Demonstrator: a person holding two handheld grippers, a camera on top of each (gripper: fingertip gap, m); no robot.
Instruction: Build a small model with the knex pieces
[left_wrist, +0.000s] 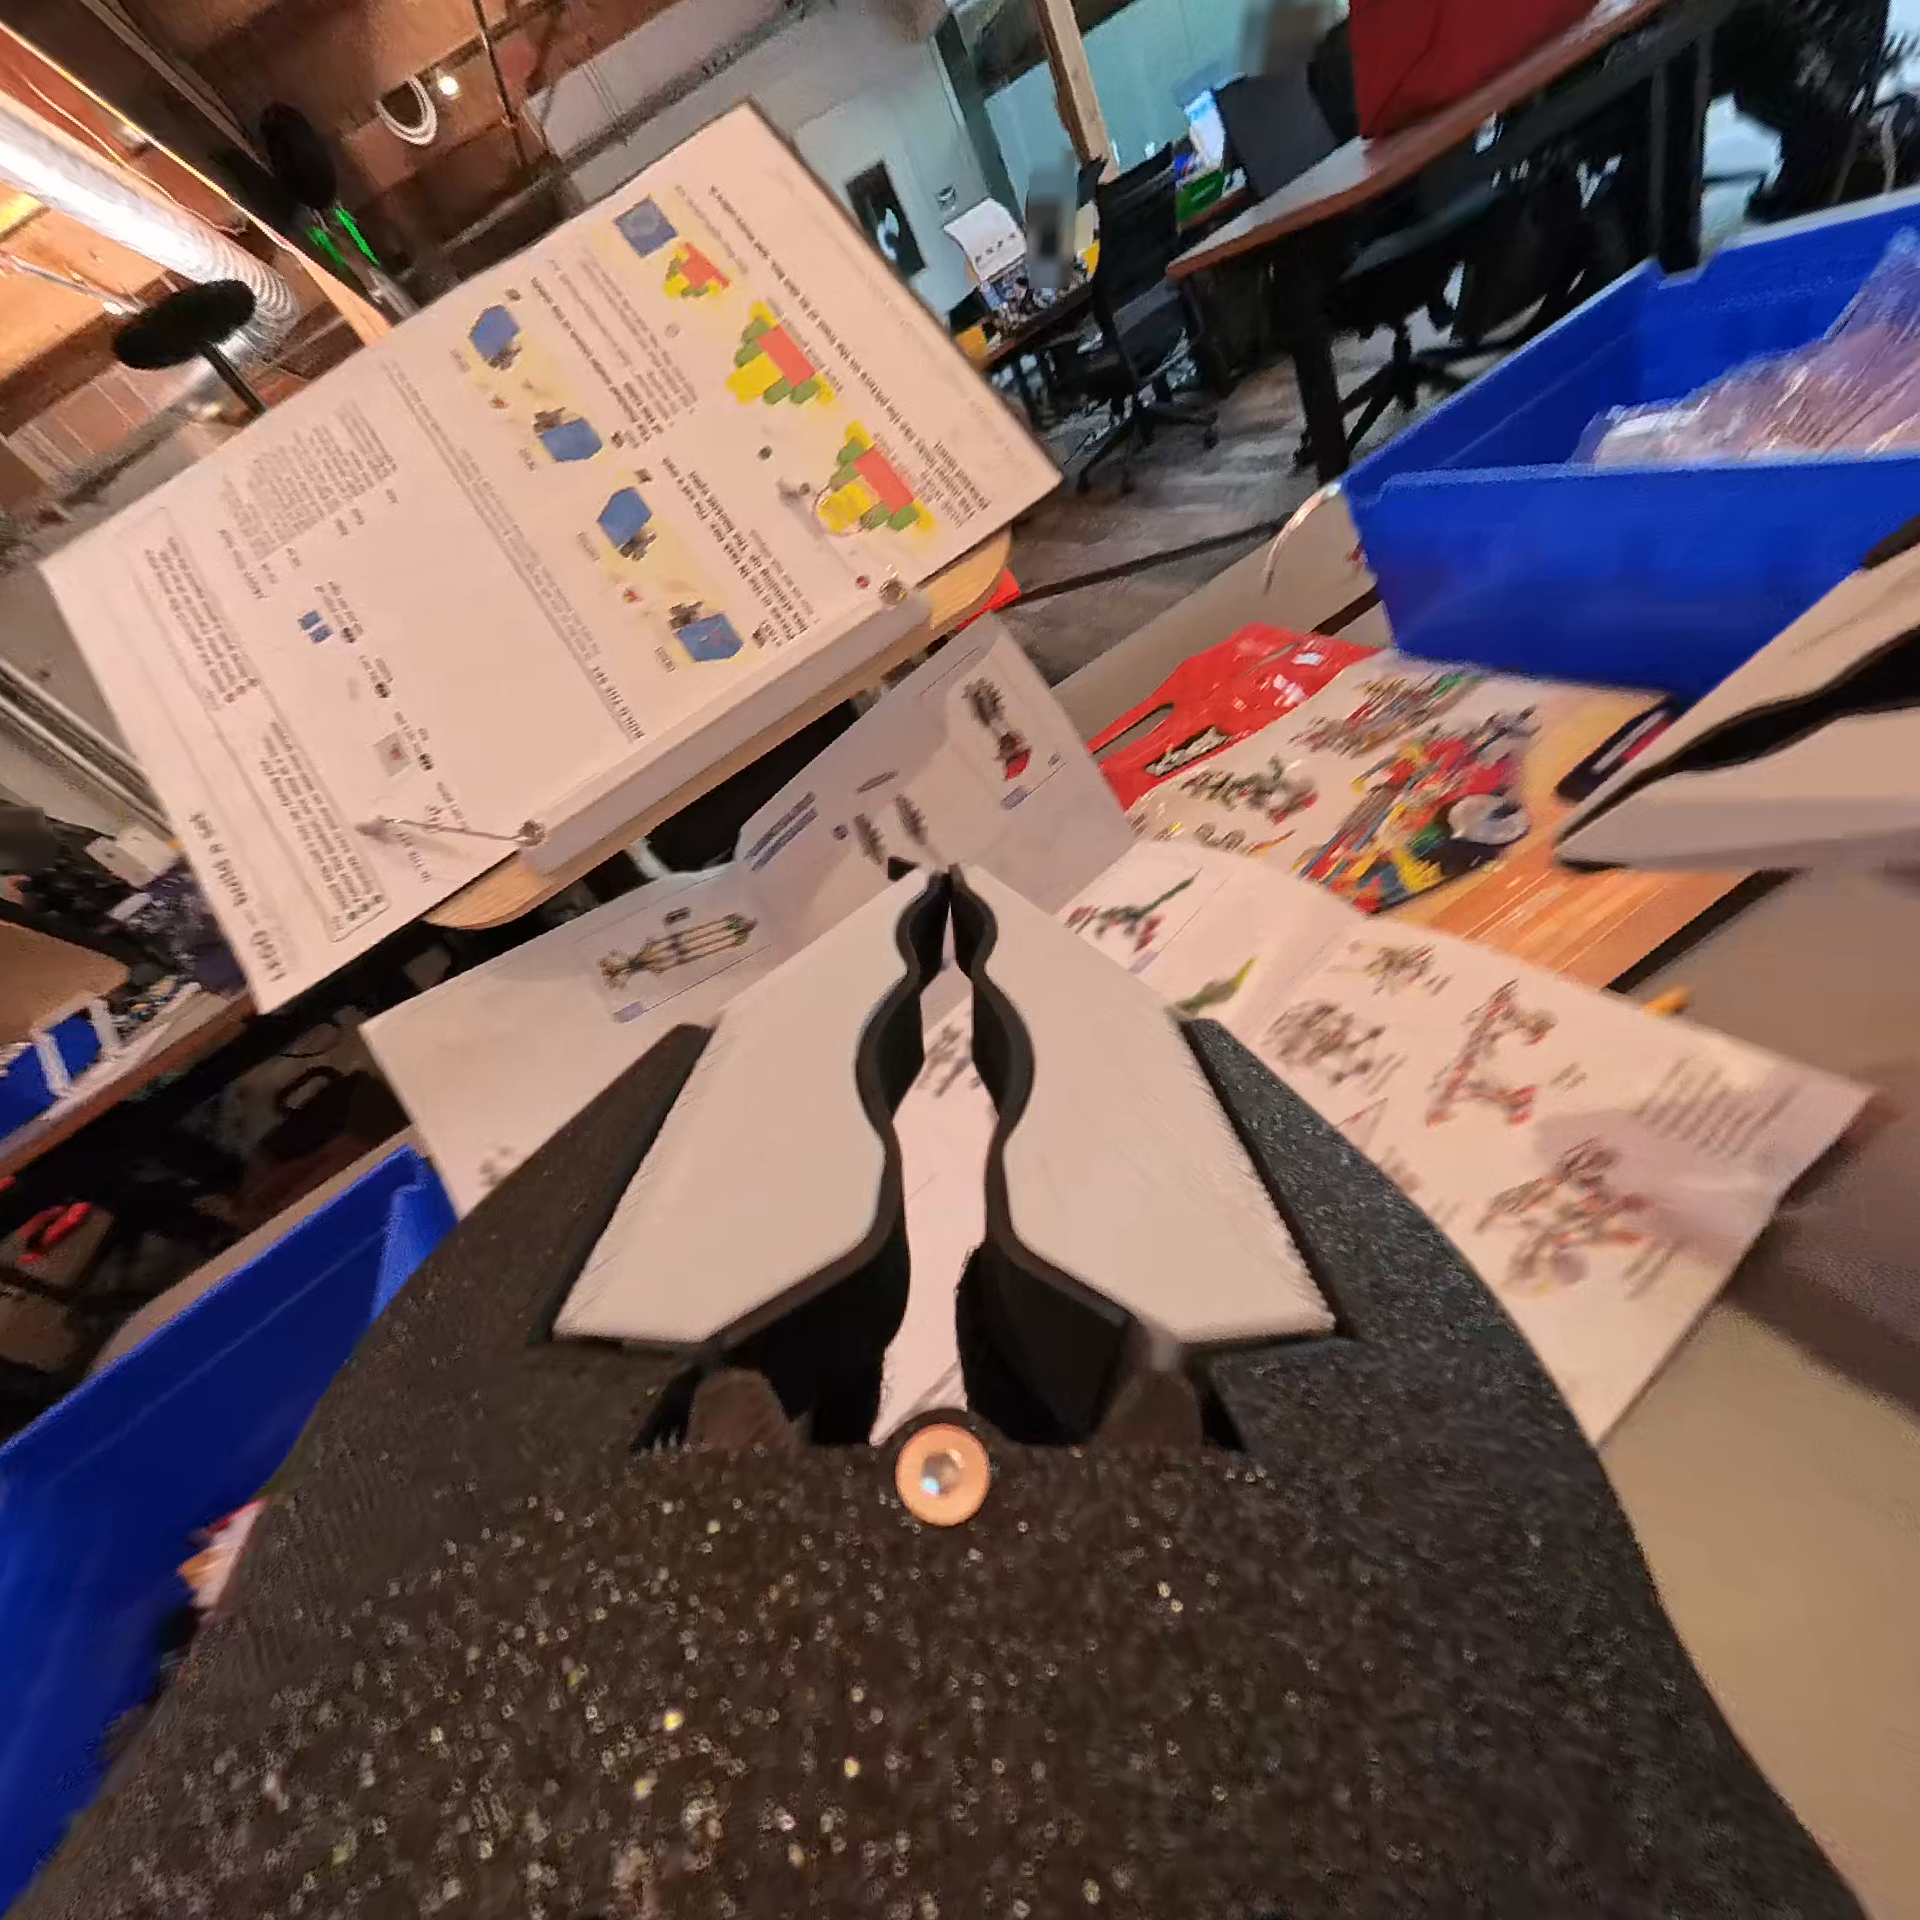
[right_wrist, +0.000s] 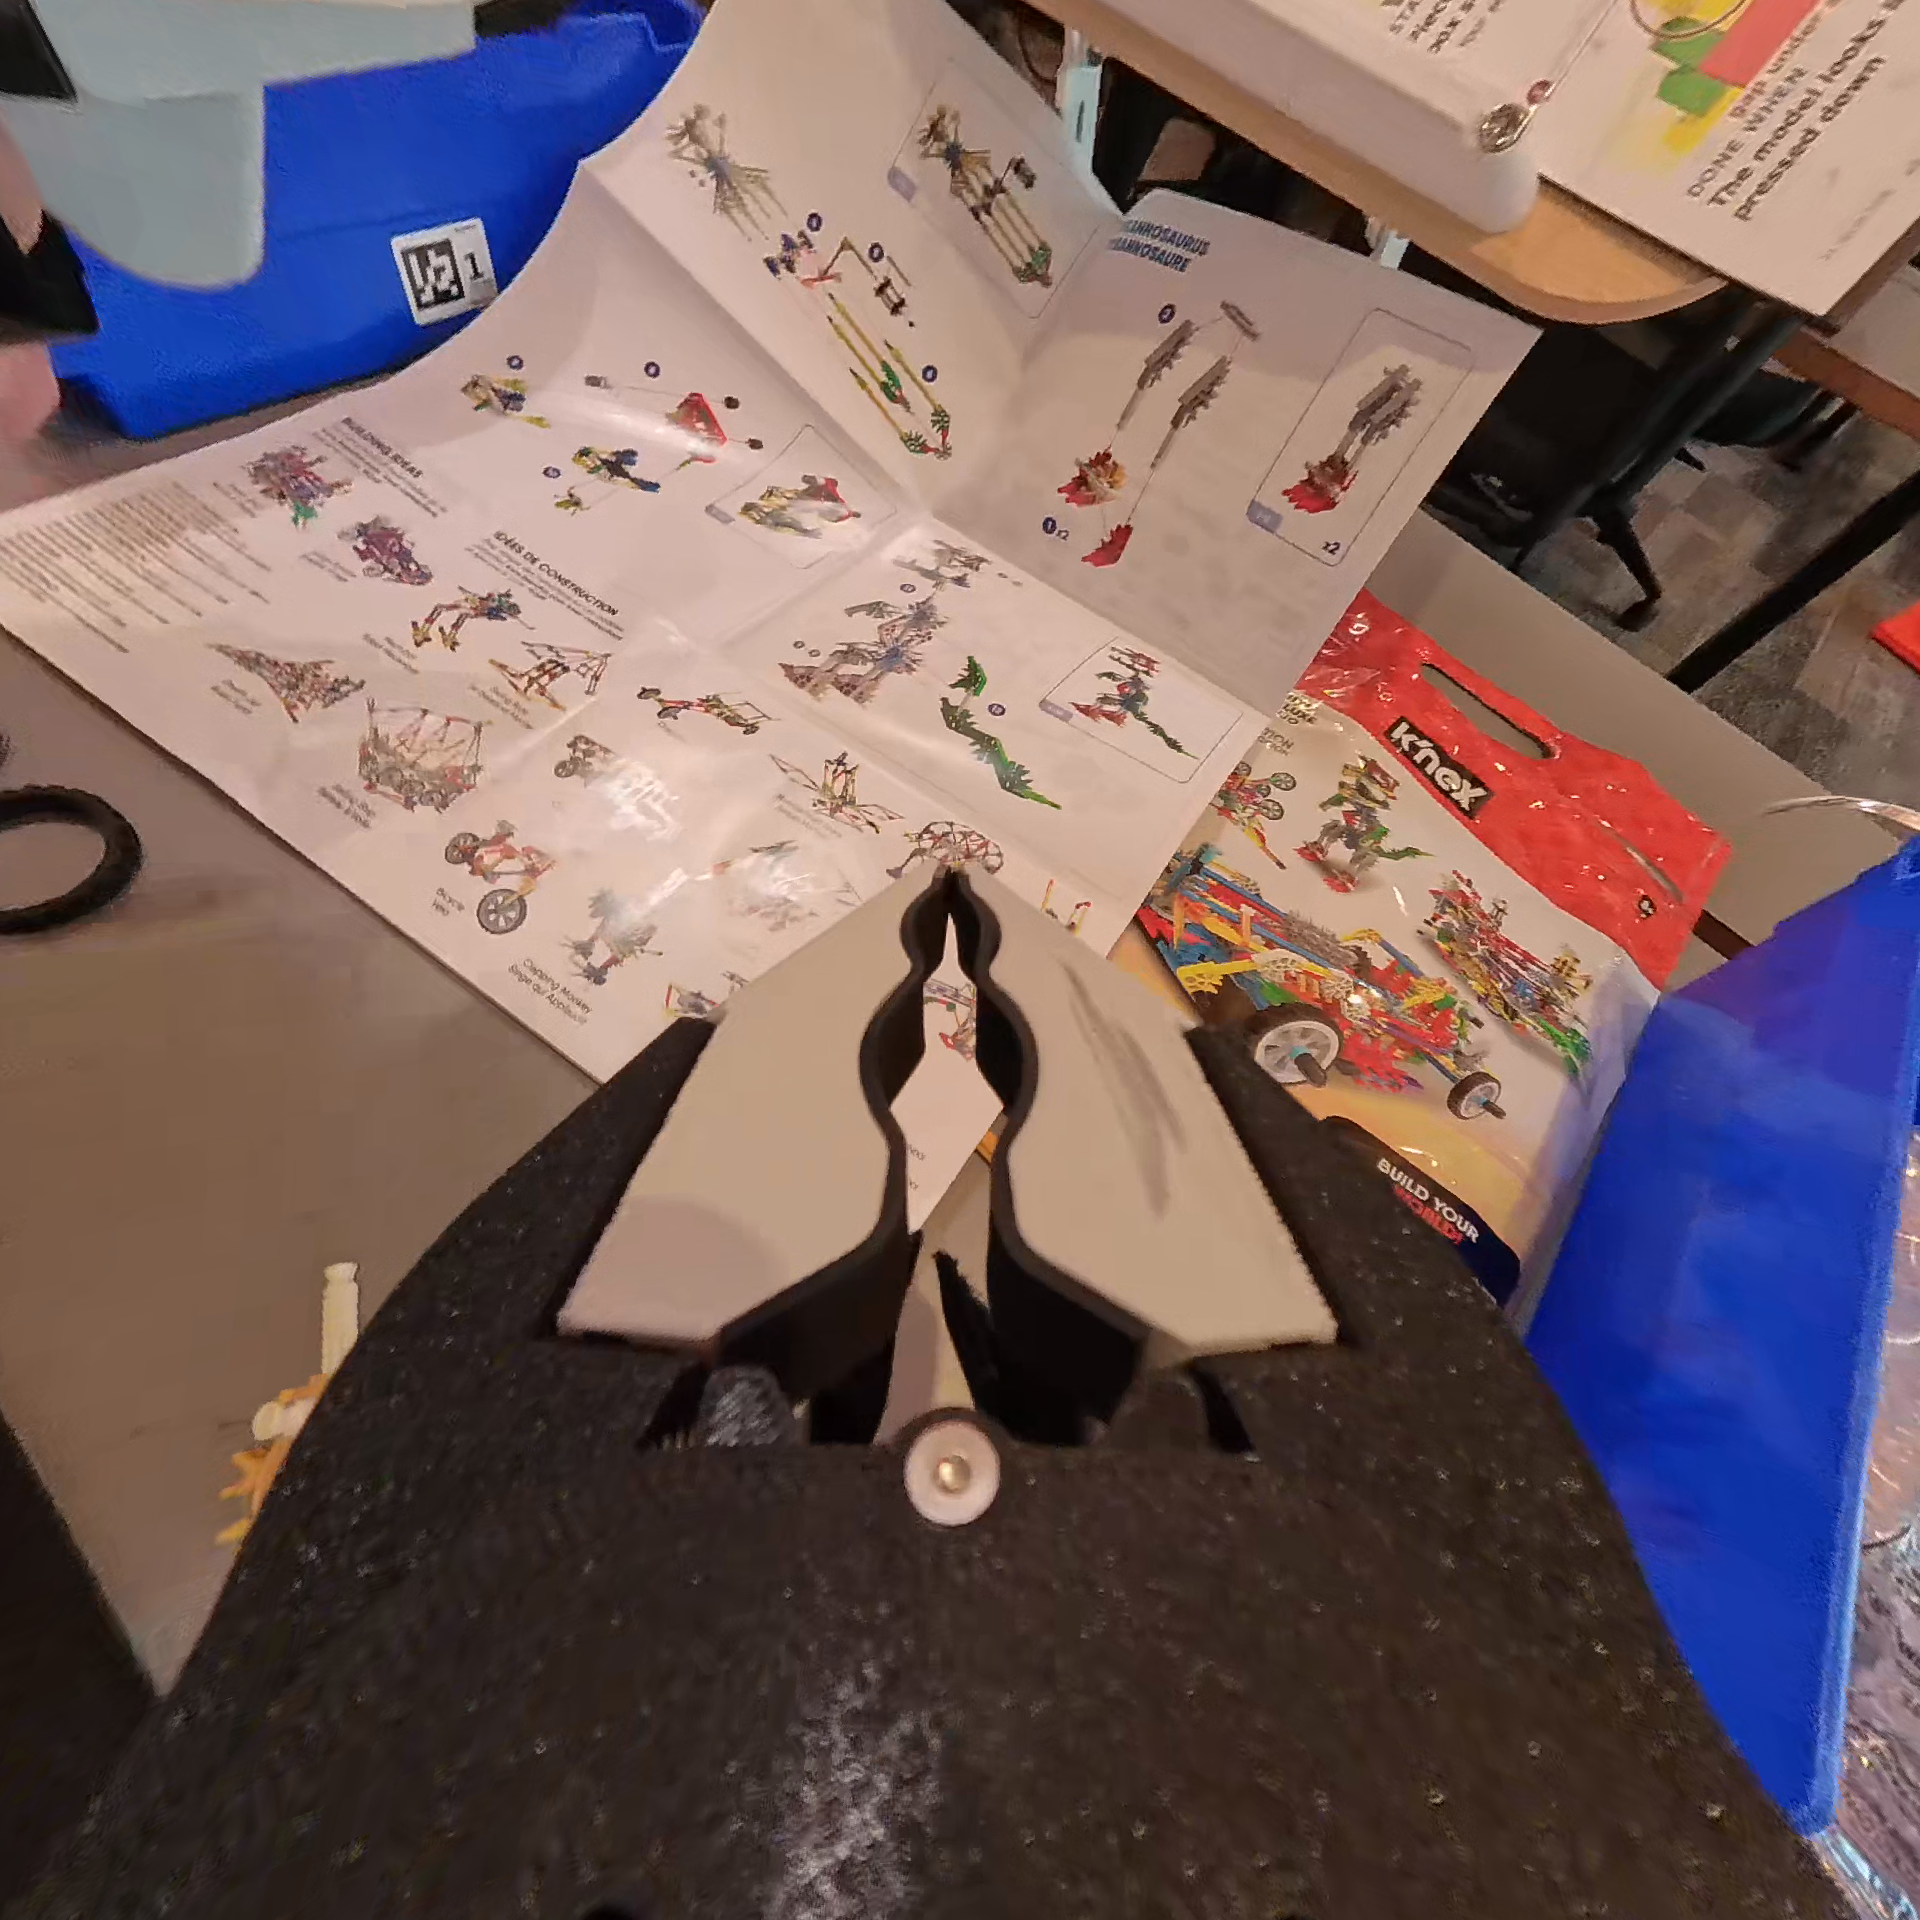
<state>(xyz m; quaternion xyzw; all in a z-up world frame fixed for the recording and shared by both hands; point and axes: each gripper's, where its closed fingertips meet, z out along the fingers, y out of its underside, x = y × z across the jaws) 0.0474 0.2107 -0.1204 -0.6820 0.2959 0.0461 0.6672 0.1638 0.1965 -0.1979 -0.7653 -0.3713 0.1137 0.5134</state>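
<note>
Left wrist view: left gripper (left_wrist: 949, 881) raised above the table, fingertips pressed together, nothing pinched; unfolded instruction sheet (left_wrist: 1507, 1081) directly beneath and ahead, flat on the grey table (left_wrist: 1766, 1558); printed page on a tilted wooden stand (left_wrist: 520, 582) behind the sheet, overhanging its far edge; red toy bag (left_wrist: 1382, 769) to the right of the sheet, partly under it; blue bin (left_wrist: 1621, 540) behind the bag, clear plastic inside; second blue bin (left_wrist: 156, 1455) at lower left, close against the gripper body; right gripper (left_wrist: 1745, 769) entering from the right edge, above the bag, tips out of frame; view blurred, small print unreadable.

Right wrist view: right gripper (right_wrist: 949, 881) above the near edge of the instruction sheet (right_wrist: 727, 499), fingertips closed against each other, empty; red toy bag (right_wrist: 1455, 935) just right of the fingers, overlapped by the sheet corner; blue bin (right_wrist: 1745, 1299) hard against the right side; other blue bin (right_wrist: 364, 229) at upper left, bearing a square black-and-white marker; left gripper (right_wrist: 156, 135) in front of that bin, state not discernible here; black rubber ring (right_wrist: 62, 857) on the table (right_wrist: 260, 1091) at the left edge; pale and orange toy pieces (right_wrist: 301, 1392) at lower left, partly hidden by the gripper body; wooden stand (right_wrist: 1507, 208) at top right.
</note>
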